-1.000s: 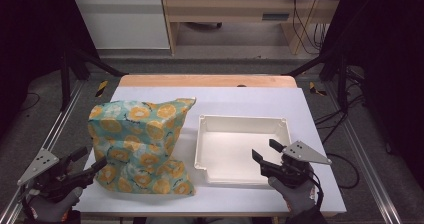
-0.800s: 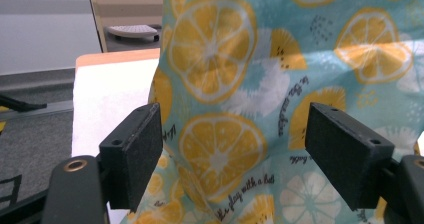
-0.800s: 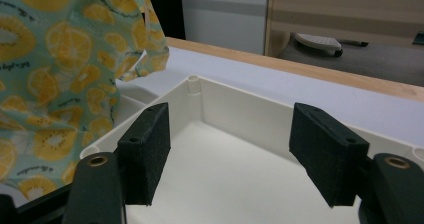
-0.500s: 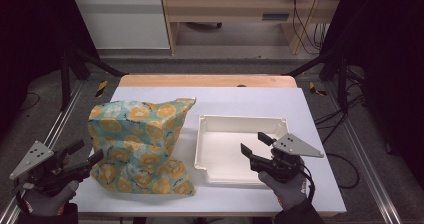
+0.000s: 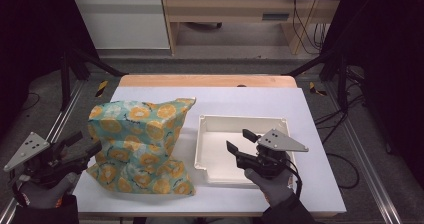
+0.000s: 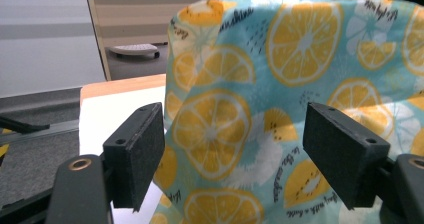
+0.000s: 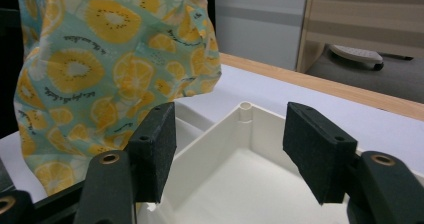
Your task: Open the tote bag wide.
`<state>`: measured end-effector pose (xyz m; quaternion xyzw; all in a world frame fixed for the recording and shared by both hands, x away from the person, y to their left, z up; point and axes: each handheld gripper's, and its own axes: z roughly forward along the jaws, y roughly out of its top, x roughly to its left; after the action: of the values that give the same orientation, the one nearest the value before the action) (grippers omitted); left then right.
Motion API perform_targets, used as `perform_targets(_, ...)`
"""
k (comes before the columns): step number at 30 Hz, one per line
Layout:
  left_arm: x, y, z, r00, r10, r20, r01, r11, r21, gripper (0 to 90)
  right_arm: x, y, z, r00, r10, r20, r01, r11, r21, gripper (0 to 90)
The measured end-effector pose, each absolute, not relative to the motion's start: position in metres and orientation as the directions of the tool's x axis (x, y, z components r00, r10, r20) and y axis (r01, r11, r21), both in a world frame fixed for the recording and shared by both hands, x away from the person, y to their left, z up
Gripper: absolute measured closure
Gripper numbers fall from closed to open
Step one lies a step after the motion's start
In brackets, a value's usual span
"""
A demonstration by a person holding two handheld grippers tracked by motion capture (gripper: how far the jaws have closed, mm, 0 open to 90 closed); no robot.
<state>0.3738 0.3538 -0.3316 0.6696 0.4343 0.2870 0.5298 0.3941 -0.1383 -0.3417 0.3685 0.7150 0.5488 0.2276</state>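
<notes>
— Where, the teal cloth bag printed with orange and lemon slices (image 5: 141,149)?

— Standing crumpled on the left half of the white table top (image 5: 240,101), just beside the shallow white plastic tray (image 5: 240,122); upper corner leaning toward the tray's far left corner; close up in the left gripper view (image 6: 280,94) and again in the right gripper view (image 7: 105,69), rising behind the tray's rim (image 7: 220,126).

— And the left gripper (image 5: 86,146)?

— At the bag's near left edge, held in a grey-gloved hand (image 5: 42,194); black pads (image 6: 137,154) spread wide, released, with the printed cloth seen beyond the gap and nothing pressed.

— The right gripper (image 5: 242,140)?

— Over the tray's near right part, held in a gloved hand (image 5: 272,184), pointing toward the bag; jaws apart and gripping nothing, though just lately closing a little; tray interior seen between the pads (image 7: 320,149).

— Around all that?

— Pale wooden strip (image 5: 207,80) along the table's far edge; grey floor and a light cabinet (image 5: 117,21) beyond.
</notes>
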Motion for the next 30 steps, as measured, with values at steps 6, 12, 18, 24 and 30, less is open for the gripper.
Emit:
perform_targets(6, 0.378, 0.349, -0.325, 0.462, 0.884, -0.073, 0.274, -0.064, 0.96, 26.2, 0.396, -0.127, -0.337, -0.643, 0.763, 0.067, 0.266, 0.14, 0.954, 39.9)
perform_targets(12, 0.384, 0.347, -0.323, 0.449, 0.89, -0.082, 0.282, -0.054, 0.958, 27.7, 0.397, -0.118, -0.332, -0.663, 0.746, 0.062, 0.26, 0.152, 0.953, 42.0)
perform_targets(18, 0.388, 0.344, -0.325, 0.441, 0.894, -0.077, 0.289, -0.06, 0.956, 30.5, 0.398, -0.107, -0.328, -0.683, 0.727, 0.072, 0.26, 0.15, 0.954, 44.3)
perform_targets(24, 0.391, 0.34, -0.33, 0.444, 0.893, -0.066, 0.304, -0.081, 0.949, 35.3, 0.4, -0.088, -0.324, -0.713, 0.697, 0.078, 0.258, 0.157, 0.953, 45.3)
perform_targets(30, 0.392, 0.341, -0.335, 0.441, 0.894, -0.071, 0.317, -0.081, 0.945, 44.9, 0.403, -0.071, -0.319, -0.735, 0.672, 0.086, 0.25, 0.151, 0.956, 45.4)
